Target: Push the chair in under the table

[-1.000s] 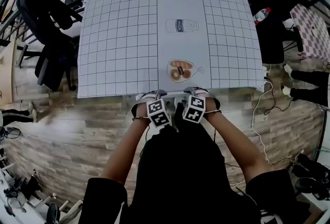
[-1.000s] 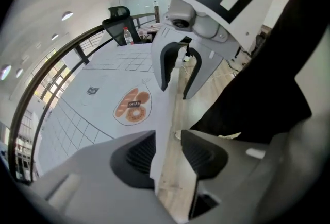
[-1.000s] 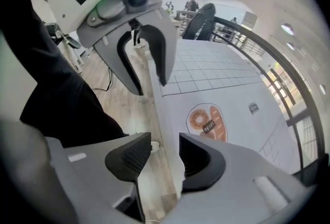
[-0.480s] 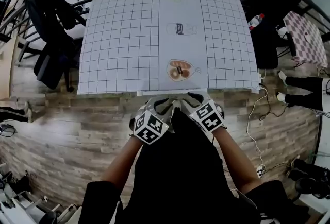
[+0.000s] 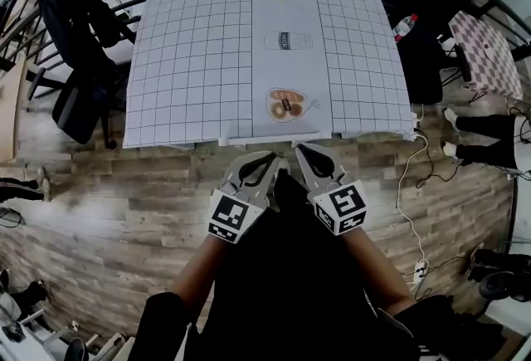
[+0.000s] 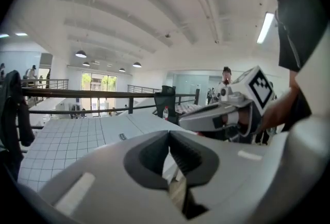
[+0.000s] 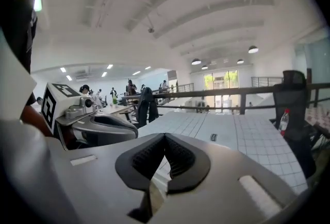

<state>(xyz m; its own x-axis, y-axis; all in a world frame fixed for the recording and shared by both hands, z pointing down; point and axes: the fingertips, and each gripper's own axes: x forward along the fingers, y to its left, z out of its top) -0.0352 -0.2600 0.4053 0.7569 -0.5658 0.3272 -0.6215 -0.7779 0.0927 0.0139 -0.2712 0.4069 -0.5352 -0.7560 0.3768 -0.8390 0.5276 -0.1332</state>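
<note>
Chair [image 5: 284, 185], head view: dark back at mid-frame, against table [image 5: 191, 60] near edge, between left gripper [image 5: 270, 160] and right gripper [image 5: 300, 150]. Left gripper view: jaws just closed, empty. Right gripper view: same.

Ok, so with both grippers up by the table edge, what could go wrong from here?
The left gripper and right gripper, jaws just closed on nothing, sit close together and could knock each other or the table edge. A white cable trails across the floor on the right, a possible snag.
</note>
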